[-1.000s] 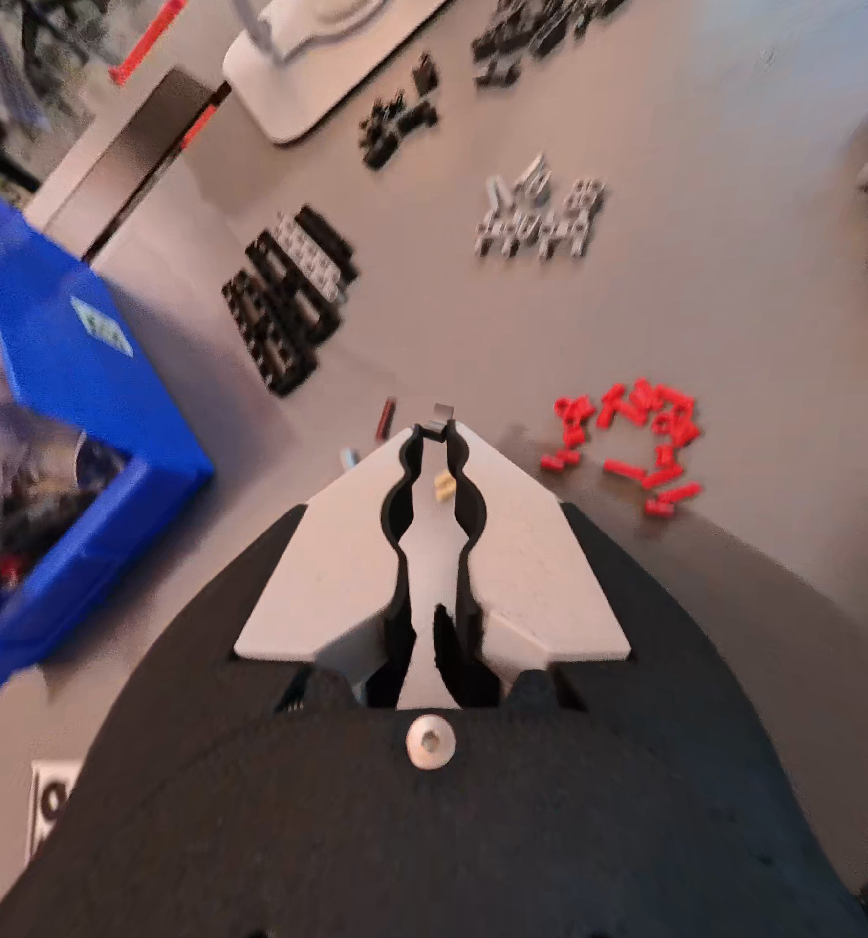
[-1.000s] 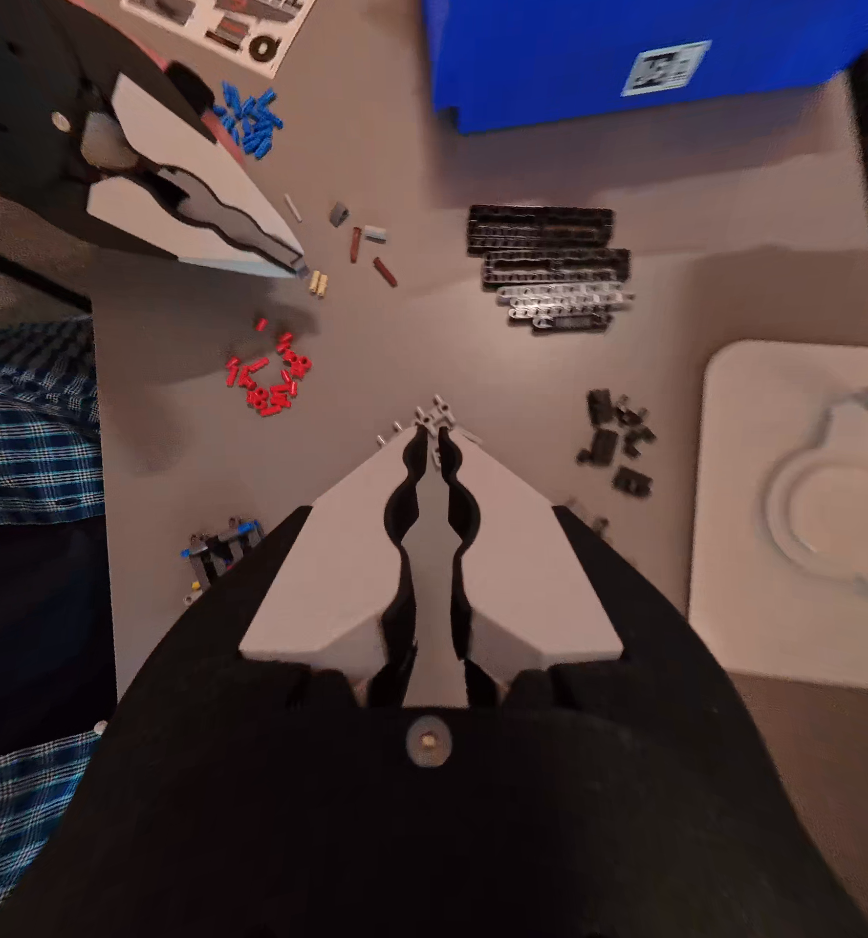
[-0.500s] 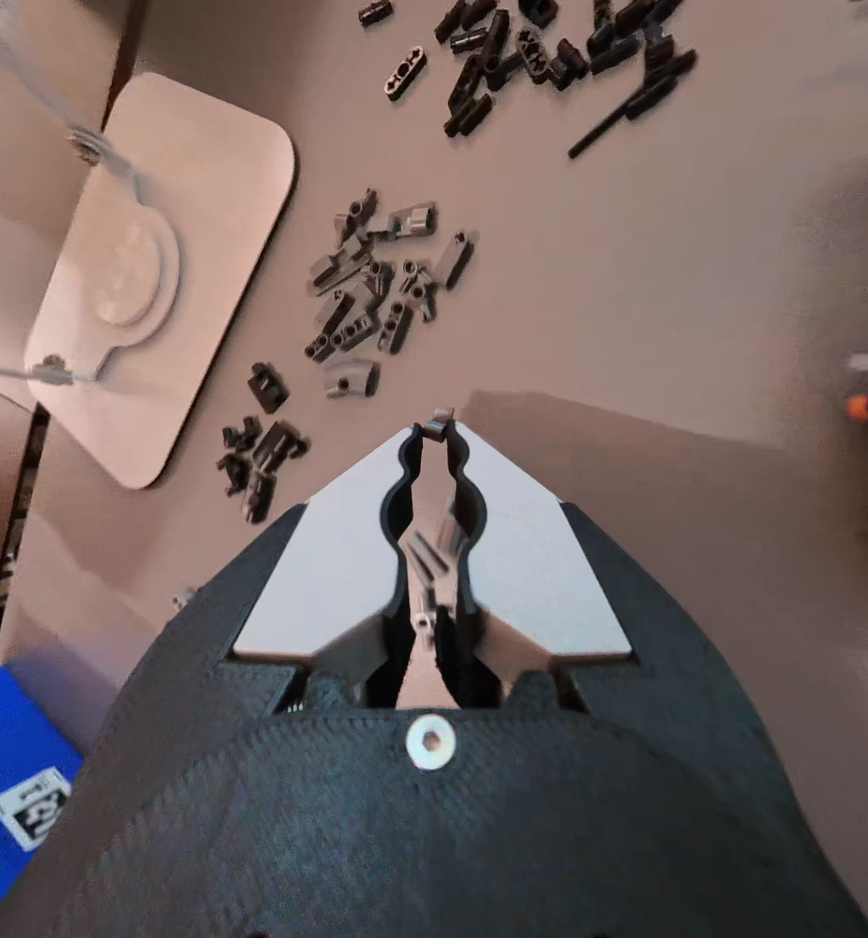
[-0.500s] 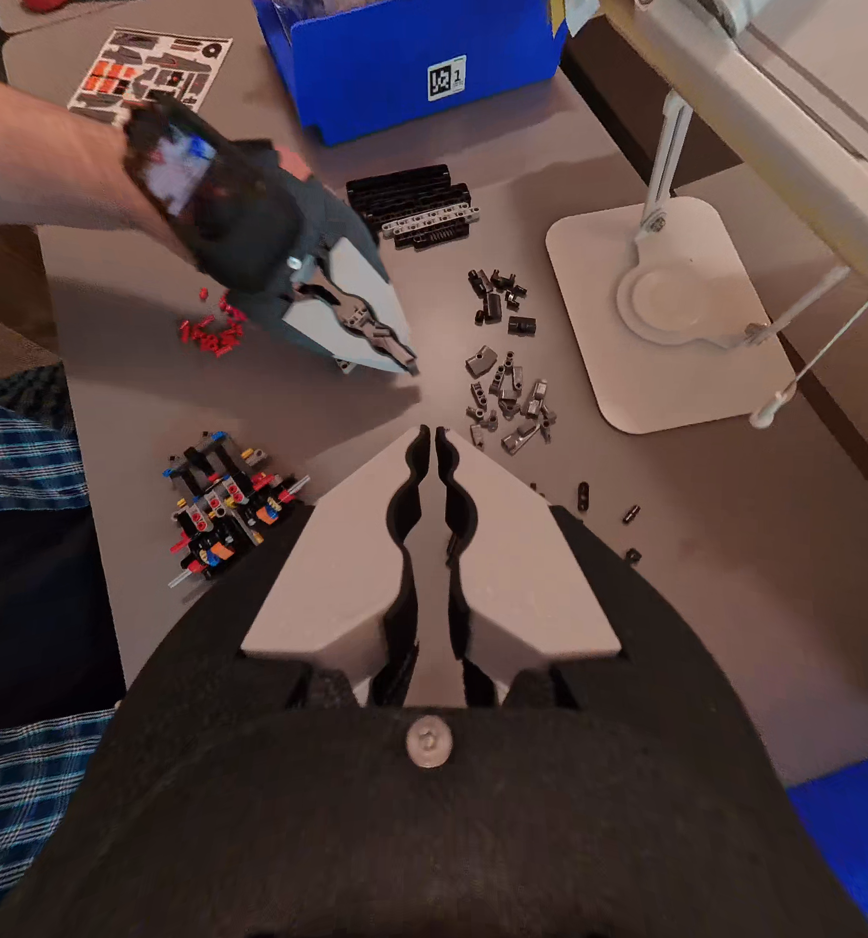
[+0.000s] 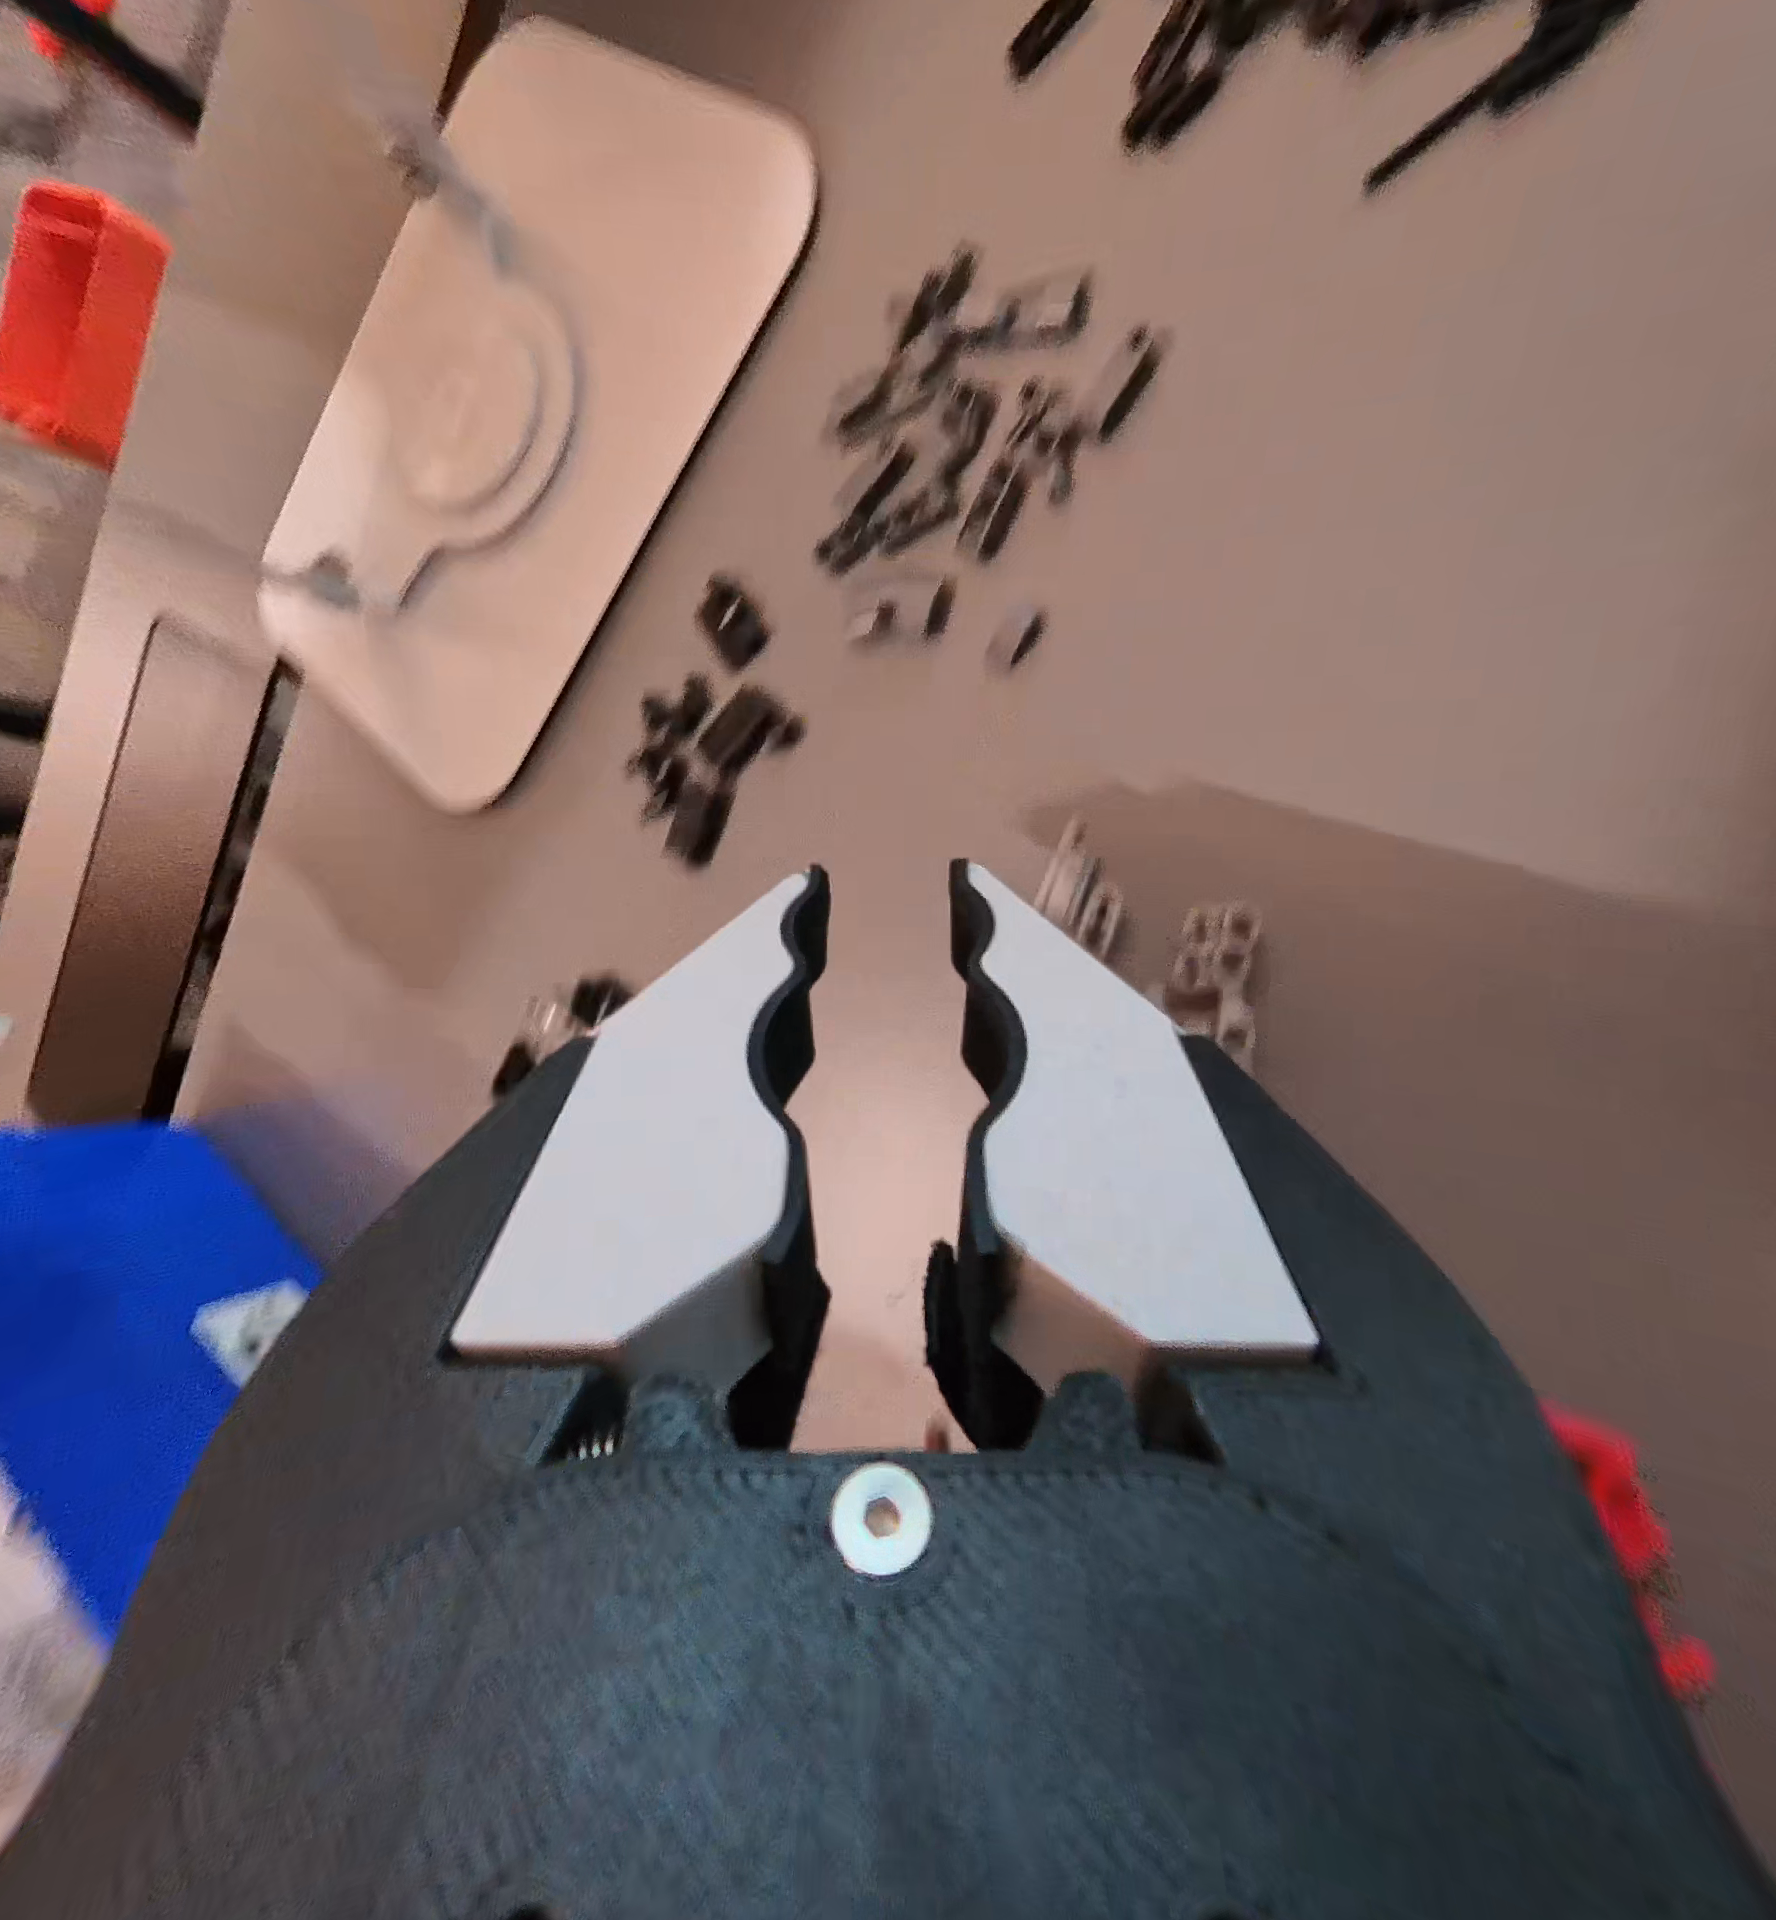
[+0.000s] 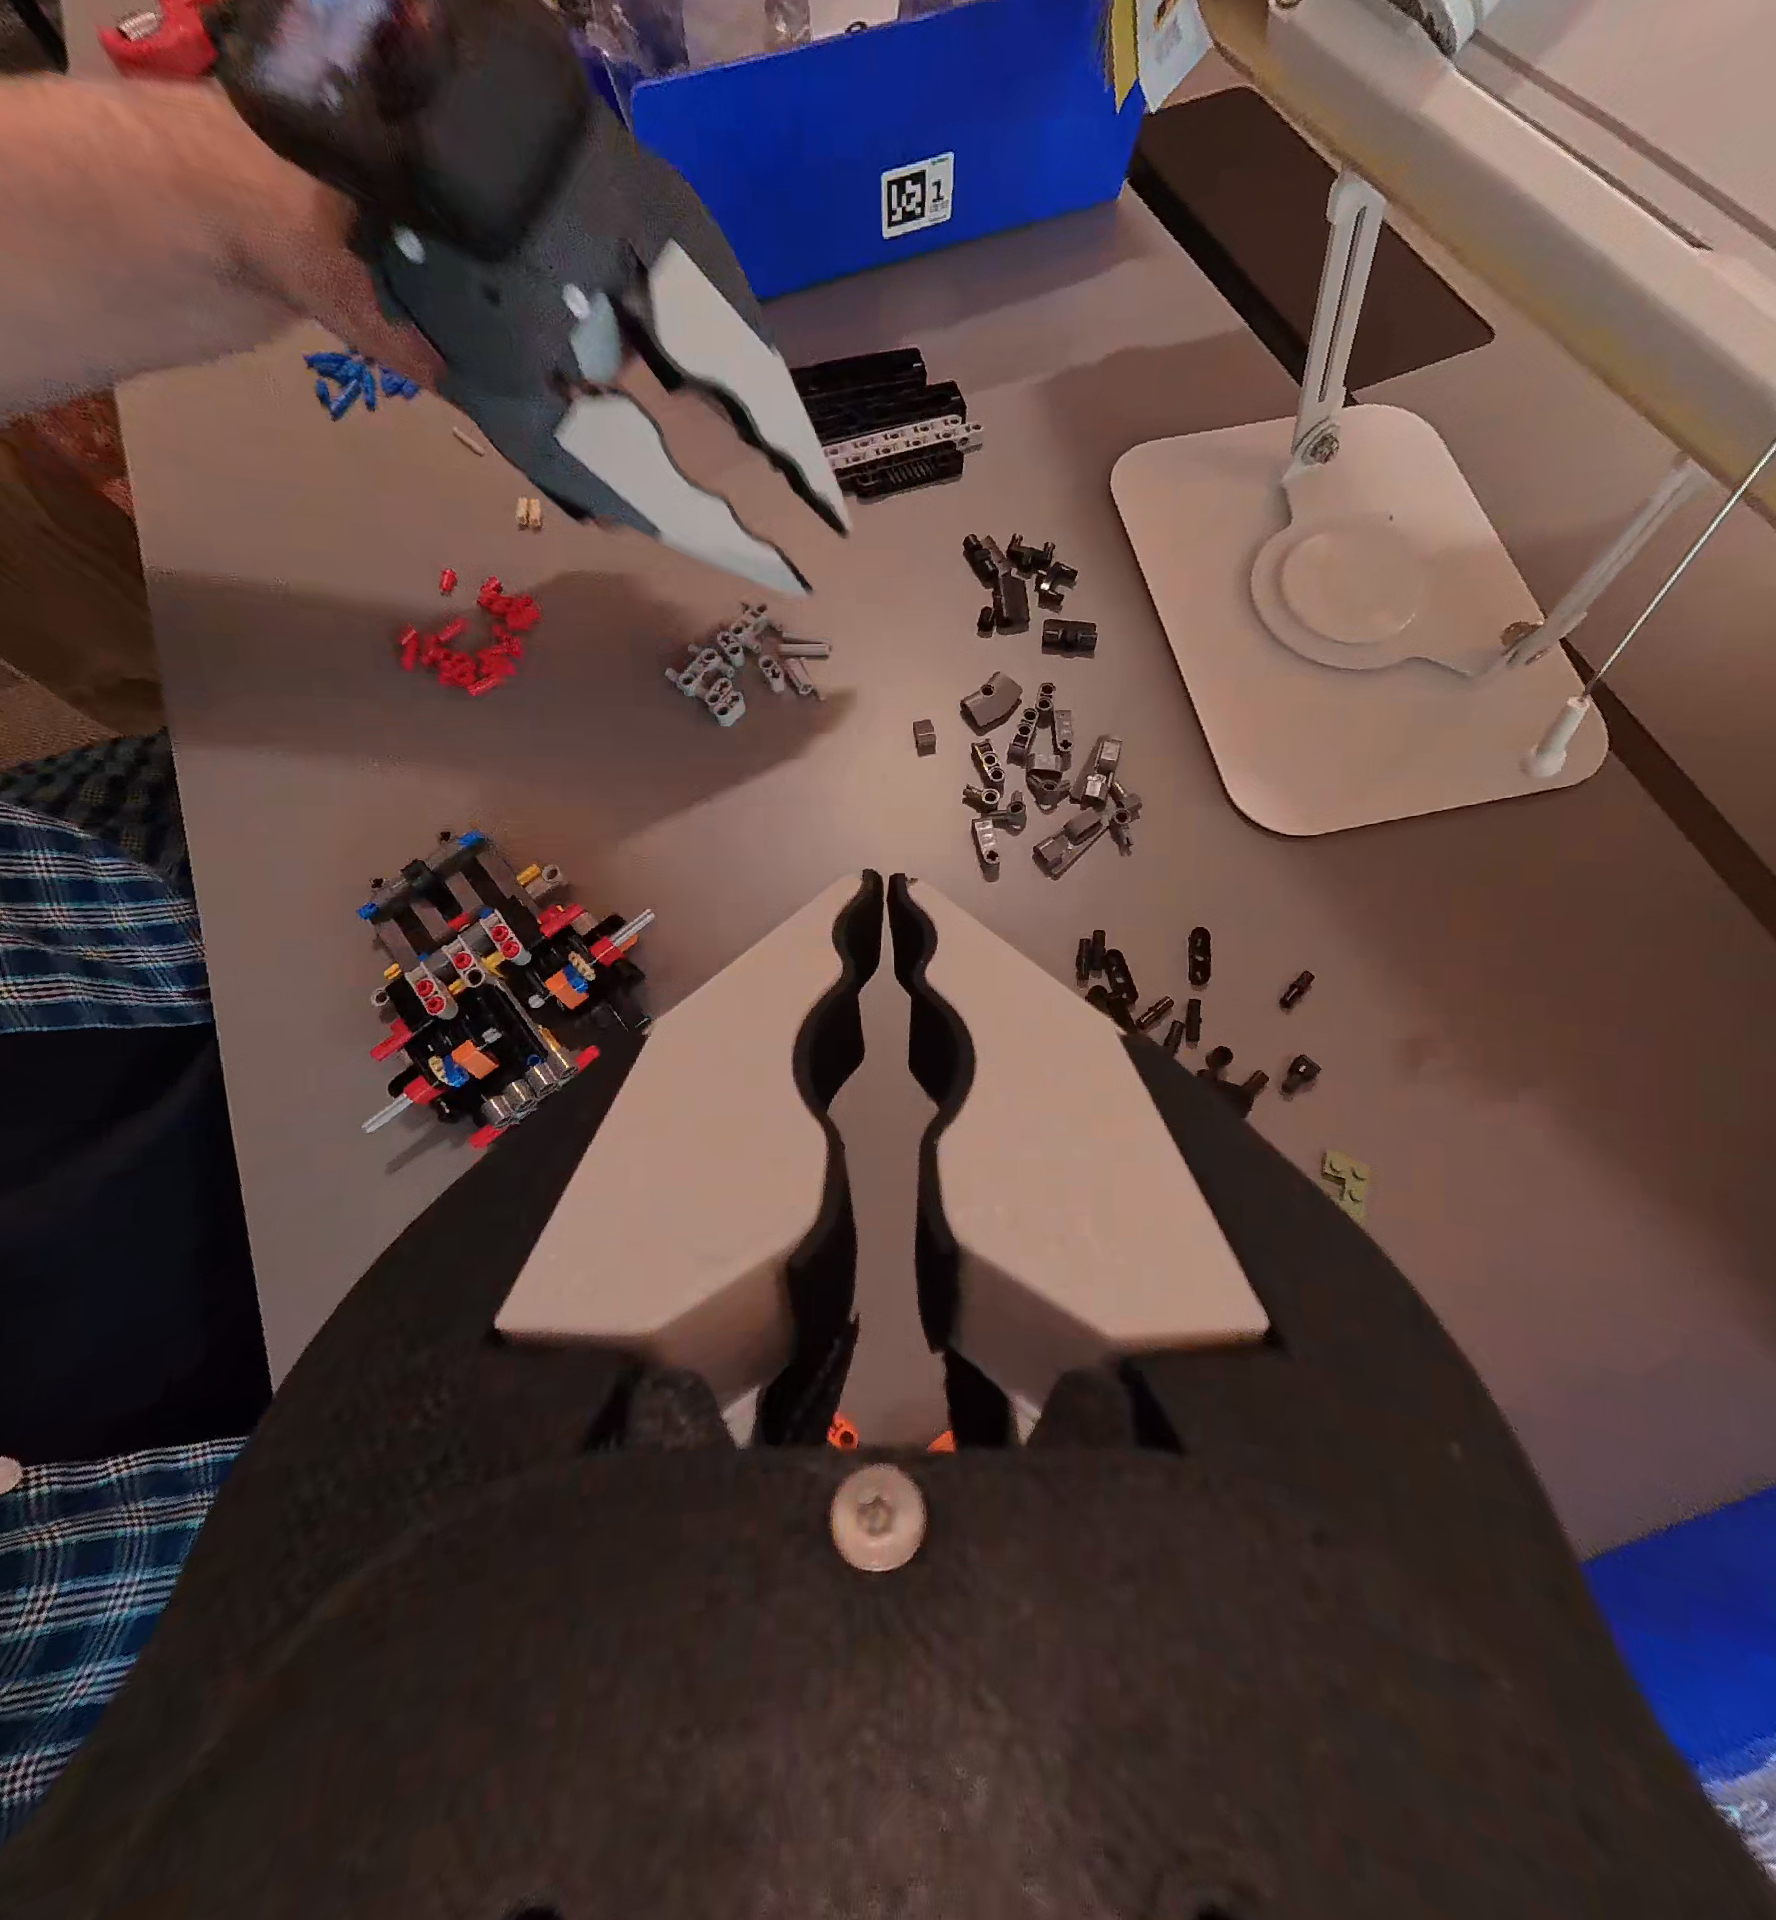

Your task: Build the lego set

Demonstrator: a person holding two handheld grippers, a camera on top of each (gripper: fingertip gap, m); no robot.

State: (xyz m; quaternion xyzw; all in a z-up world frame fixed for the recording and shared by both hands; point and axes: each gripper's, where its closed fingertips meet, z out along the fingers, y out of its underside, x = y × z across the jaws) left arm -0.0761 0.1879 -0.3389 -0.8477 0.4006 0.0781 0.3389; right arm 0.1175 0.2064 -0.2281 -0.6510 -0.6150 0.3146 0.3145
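My left gripper (image 5: pixel 886 881) is open and empty, held above the table; the right wrist view shows it (image 6: pixel 824 559) over the light grey pieces (image 6: pixel 749 665). A small grey piece (image 6: pixel 923 736) lies alone beside the dark grey pile (image 6: pixel 1050 769). My right gripper (image 6: pixel 884 883) is shut and empty above the table's middle. The partly built model (image 6: pixel 489 997) stands to its left. In the blurred left wrist view the dark grey pile (image 5: pixel 977 457) and black pieces (image 5: pixel 707 748) lie ahead.
A blue bin (image 6: pixel 884 156) stands at the back, another (image 6: pixel 1736 1621) at the near right. A white lamp base (image 6: pixel 1362 613) sits on the right. Black beams (image 6: pixel 894 421), red pins (image 6: pixel 468 644), blue pins (image 6: pixel 359 376) and black pins (image 6: pixel 1185 997) lie around. Across from one pair of fingers to the other is roughly 25 centimeters. The partly built model (image 6: pixel 489 997) is about 20 centimeters from both grippers' fingertips.
My left gripper has opened and no longer holds the small grey piece; it has lifted and drawn back from the dark grey pile. My right gripper has stayed shut and moved little.
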